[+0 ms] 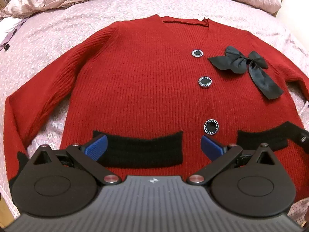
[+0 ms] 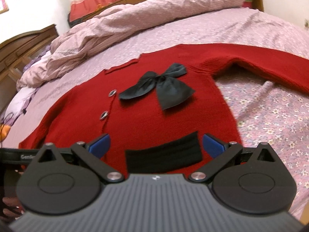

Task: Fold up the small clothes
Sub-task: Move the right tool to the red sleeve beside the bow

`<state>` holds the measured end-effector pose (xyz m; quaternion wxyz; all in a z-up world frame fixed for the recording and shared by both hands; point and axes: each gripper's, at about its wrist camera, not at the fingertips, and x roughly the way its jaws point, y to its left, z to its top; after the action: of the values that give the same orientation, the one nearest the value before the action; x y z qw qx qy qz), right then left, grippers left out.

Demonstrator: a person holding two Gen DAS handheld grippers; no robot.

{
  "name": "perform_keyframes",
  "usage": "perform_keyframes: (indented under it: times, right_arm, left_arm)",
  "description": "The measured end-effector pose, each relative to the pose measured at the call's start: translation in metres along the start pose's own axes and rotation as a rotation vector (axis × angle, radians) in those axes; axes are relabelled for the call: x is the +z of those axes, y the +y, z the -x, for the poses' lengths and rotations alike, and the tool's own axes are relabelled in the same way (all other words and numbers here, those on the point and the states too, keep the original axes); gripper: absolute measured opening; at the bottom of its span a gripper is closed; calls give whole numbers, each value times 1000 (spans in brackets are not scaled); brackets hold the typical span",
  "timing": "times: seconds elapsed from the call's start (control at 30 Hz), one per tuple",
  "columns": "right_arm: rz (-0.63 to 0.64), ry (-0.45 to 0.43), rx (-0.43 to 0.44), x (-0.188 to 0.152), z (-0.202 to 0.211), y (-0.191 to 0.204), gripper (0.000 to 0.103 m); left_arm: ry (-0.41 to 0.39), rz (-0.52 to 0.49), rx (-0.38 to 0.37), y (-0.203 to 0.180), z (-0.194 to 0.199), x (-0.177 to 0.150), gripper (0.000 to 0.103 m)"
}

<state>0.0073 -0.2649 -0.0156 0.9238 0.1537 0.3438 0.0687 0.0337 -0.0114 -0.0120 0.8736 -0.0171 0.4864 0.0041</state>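
A red knit cardigan [image 1: 139,81] lies flat and face up on the bed, sleeves spread, with three black buttons, a black bow [image 1: 249,65] and black pocket bands. My left gripper [image 1: 154,147] is open above the left pocket band [image 1: 143,148] near the hem, with nothing between its blue pads [image 1: 96,147]. In the right wrist view the same cardigan [image 2: 135,119] fills the middle, the bow [image 2: 162,85] on its chest. My right gripper [image 2: 155,145] stands open over the right pocket band [image 2: 164,154], holding nothing. The right sleeve [image 2: 260,61] stretches off to the right.
The bed carries a pink floral sheet [image 2: 270,116]. A crumpled pink duvet [image 2: 115,32] and pillow lie at the far side behind the collar. A wooden headboard [image 2: 27,44] stands at the left. Part of the other gripper [image 1: 301,137] shows at the right edge.
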Motion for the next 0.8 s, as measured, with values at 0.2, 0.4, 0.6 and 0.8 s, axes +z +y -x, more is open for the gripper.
perform_keyframes:
  times: [0.2,0.4,0.6,0.8]
  right_arm:
    - [-34,-47,-59,16,-1,-29,103]
    - [-131,-78,-95,35,-3,-65,103]
    - [-215,-78,-98,50,-15,-98,103]
    - [-310,-98,-119,65,-26,-128,103]
  left_arm:
    - [73,2,-68,-7,-18,14,103]
    - [81,6,-54,-14,-33,28,103]
    - [87,37,-39,-17,-46,42,103]
    - [89,40,-13,-23,-58,51,103]
